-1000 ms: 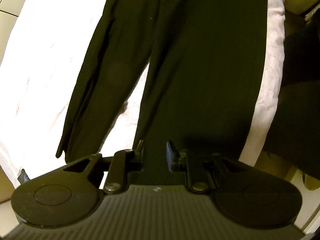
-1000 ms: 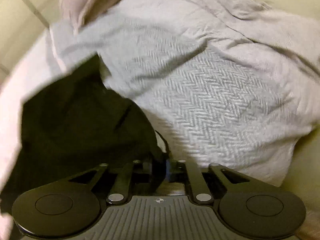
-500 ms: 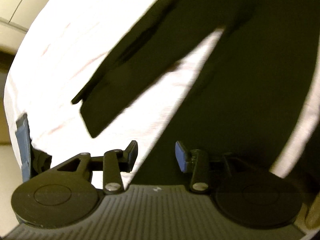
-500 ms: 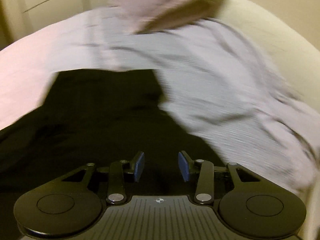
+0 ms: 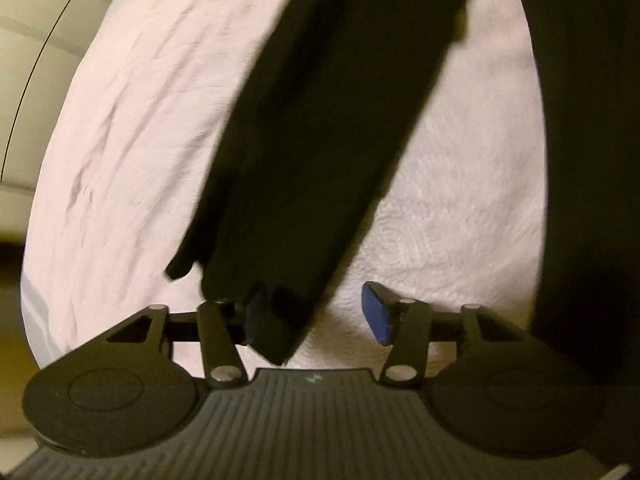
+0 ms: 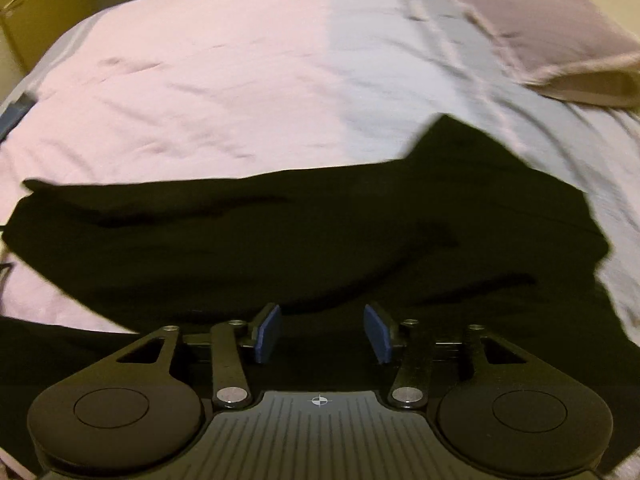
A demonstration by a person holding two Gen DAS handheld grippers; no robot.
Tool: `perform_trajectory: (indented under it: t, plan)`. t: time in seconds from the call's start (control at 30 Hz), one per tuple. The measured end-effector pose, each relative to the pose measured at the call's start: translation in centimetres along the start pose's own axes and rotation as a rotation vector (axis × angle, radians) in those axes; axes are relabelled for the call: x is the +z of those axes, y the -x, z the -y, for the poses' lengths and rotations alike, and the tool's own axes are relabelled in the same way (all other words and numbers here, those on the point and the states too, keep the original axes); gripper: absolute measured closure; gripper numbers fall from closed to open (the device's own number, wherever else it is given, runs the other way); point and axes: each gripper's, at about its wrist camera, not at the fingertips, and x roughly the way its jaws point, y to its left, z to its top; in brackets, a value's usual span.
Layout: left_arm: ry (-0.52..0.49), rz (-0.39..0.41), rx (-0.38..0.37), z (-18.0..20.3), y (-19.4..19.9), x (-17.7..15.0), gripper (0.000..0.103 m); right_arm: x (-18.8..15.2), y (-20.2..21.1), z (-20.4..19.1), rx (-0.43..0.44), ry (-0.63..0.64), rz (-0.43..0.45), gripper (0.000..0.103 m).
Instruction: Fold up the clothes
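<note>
Black trousers (image 5: 328, 128) lie spread flat on a pale pink bed sheet (image 5: 132, 128). In the left wrist view one leg runs down to its hem right at my left gripper (image 5: 316, 314), which is open with the hem end between its blue pads (image 5: 376, 316); the other leg fills the right edge. In the right wrist view the trousers (image 6: 320, 232) stretch across the bed and my right gripper (image 6: 322, 334) is open and empty just above the black cloth.
A pillow (image 6: 548, 36) lies at the bed's far right corner. The sheet (image 6: 200, 80) stretches beyond the trousers. Pale wall or floor (image 5: 36, 20) shows past the bed's left edge.
Both grippers have opened and let go of the trousers. The left one swung to the leg hem; the right one turned to face across the bed.
</note>
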Motion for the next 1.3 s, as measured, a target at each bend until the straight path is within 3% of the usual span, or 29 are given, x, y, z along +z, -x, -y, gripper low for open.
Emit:
perform_trajectory:
  t: [0.03,0.07,0.13,0.23,0.27,0.43,0.5,0.6,0.7,0.77,0.9,1.07,1.2,1.3]
  plan:
    - [-0.012,-0.003,0.019,0.0,-0.6,0.0,0.086,0.3,-0.6,-1.1,0.009,0.011,-0.009,0.052]
    - [-0.009,-0.006,0.027,-0.3,-0.8,0.0,0.102,0.4,-1.0,-1.9,0.018,0.016,-0.016,0.052]
    - [0.008,0.001,0.047,-1.3,-0.2,-0.2,0.102,0.8,-1.3,-3.1,0.028,0.032,-0.02,0.052]
    - [0.028,0.027,0.146,-2.7,3.5,-1.7,0.102,1.5,-1.2,-4.3,0.033,0.063,-0.018,0.052]
    - [0.045,0.011,0.144,-2.6,4.5,-2.4,0.102,1.6,-1.0,-4.7,0.033,0.077,-0.017,0.052]
    - [0.126,-0.106,0.043,0.1,7.3,-5.7,0.102,1.6,-1.1,-5.0,0.049,0.096,-0.033,0.052]
    - [0.068,-0.128,-0.023,2.9,6.4,-5.8,0.102,1.6,-1.4,-4.7,0.06,0.101,-0.043,0.052]
    - [0.06,-0.145,-0.033,4.1,5.6,-5.5,0.102,1.6,-1.7,-4.3,0.078,0.108,-0.057,0.051]
    - [0.161,-0.165,-0.05,2.3,5.6,-5.3,0.098,1.5,-2.1,-3.9,0.096,0.116,-0.071,0.05]
    - [0.233,-0.193,-0.067,0.7,5.9,-5.4,0.089,1.5,-2.4,-3.7,0.107,0.121,-0.08,0.05]
    - [0.374,-0.211,-0.088,-3.3,7.7,-6.5,0.081,3.6,-3.8,-1.8,0.129,0.19,-0.074,0.049]
    - [0.55,-0.164,-0.04,-9.6,6.6,-5.8,0.07,7.6,-7.0,-1.9,0.129,0.433,-0.054,0.049]
    - [0.517,-0.106,-0.091,-12.3,2.1,-3.6,0.058,9.6,-10.6,-3.0,0.073,0.718,-0.065,0.049]
    - [0.453,-0.095,-0.134,-11.7,-0.7,-3.0,0.055,10.3,-13.4,-3.8,0.037,0.961,-0.07,0.046]
